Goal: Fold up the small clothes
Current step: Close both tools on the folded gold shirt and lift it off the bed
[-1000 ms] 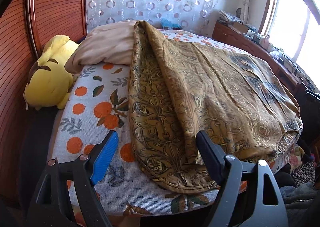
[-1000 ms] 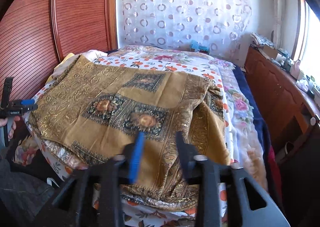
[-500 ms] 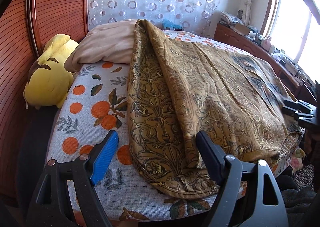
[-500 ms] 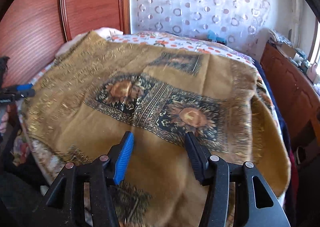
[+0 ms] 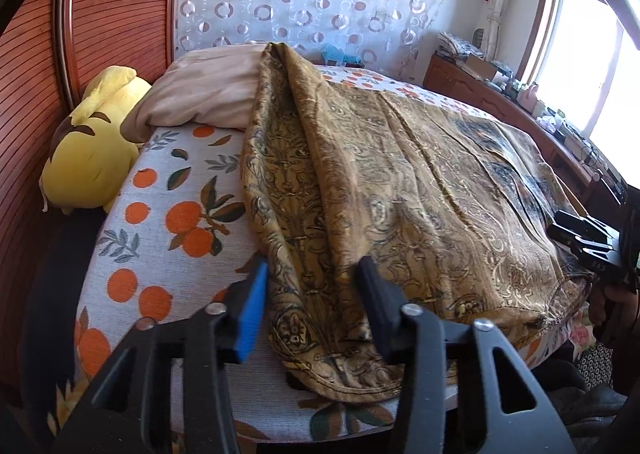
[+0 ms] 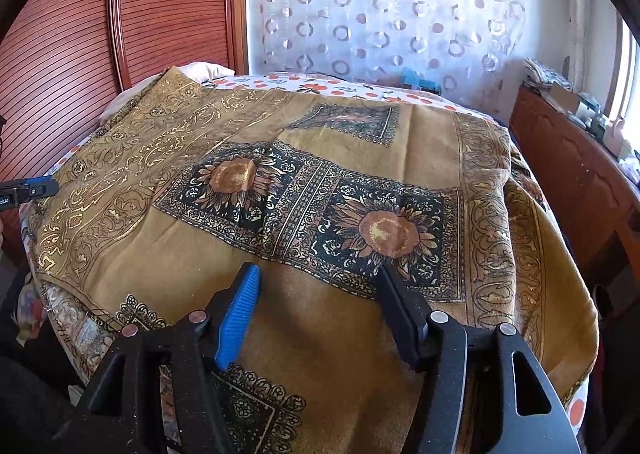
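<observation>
A large golden-brown patterned cloth (image 5: 392, 190) with sunflower panels lies spread over the bed; it also shows in the right wrist view (image 6: 320, 182). My left gripper (image 5: 312, 278) is open, its jaws straddling the cloth's near left edge just above the bed. My right gripper (image 6: 316, 282) is open and empty, hovering over the cloth's plain near part below the sunflower panels. The right gripper also shows at the right edge of the left wrist view (image 5: 580, 238); the left gripper's tip shows at the left edge of the right wrist view (image 6: 28, 190).
The bed has an orange-print sheet (image 5: 160, 238). A yellow plush toy (image 5: 88, 158) and a beige pillow (image 5: 204, 94) lie at its head by the wooden wardrobe (image 5: 36, 66). A wooden dresser (image 6: 580, 174) with clutter stands along the window side.
My left gripper has moved forward and down onto the cloth's near left edge. My right gripper opened wider and moved in over the cloth, which now lies flatter and more spread.
</observation>
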A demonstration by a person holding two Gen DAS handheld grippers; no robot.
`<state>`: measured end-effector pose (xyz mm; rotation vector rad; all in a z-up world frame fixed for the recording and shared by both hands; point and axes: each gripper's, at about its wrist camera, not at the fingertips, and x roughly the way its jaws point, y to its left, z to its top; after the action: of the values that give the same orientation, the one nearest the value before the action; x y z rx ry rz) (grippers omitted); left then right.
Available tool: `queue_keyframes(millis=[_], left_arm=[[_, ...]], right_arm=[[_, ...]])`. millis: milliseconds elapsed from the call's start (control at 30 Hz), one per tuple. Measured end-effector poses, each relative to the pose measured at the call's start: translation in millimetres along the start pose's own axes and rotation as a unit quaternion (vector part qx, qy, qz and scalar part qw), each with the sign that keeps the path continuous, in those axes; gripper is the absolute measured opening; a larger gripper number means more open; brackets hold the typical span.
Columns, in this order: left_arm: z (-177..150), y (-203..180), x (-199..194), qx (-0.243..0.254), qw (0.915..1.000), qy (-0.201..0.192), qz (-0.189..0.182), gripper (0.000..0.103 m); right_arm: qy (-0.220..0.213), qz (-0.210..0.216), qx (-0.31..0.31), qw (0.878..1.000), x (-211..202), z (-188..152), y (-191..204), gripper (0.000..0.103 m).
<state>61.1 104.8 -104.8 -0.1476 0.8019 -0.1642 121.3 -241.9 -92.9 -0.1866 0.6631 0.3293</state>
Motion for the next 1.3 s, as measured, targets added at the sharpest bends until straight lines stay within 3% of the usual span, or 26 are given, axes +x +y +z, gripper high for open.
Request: queue_keyframes(millis=[133, 367, 667, 1100, 1300], left_arm=[[2.4, -6.9, 1.4, 0.004, 0.9999, 0.005, -0.009, 0.012], [18.2, -33.1, -11.5, 0.038, 0.9989, -0.015, -0.024, 0.009], [60.9, -96.7, -17.0, 0.092, 0.9914, -0.033, -0.087, 0.009], [105.6, -261.7, 10.8, 0.223, 0.9574, -0.026, -0.182, 0.009], [110.0, -306.5, 22.7, 0.249, 0.946, -0.007, -0.208, 0.009]], right_arm=[[-0.003, 0.002, -0.002, 1.0, -2.5, -1.1, -0.7, 0.064], [0.001, 0.01, 0.001, 1.0, -6.2, -2.5, -8.2, 0.064], [-0.017, 0.006, 0.036, 0.999, -37.0, -6.1, -41.3, 0.064], [-0.052, -0.026, 0.096, 0.994, -88.7, -37.9, -103.4, 0.064], [-0.057, -0.044, 0.114, 0.991, -100.1, -52.7, -119.2, 0.064]])
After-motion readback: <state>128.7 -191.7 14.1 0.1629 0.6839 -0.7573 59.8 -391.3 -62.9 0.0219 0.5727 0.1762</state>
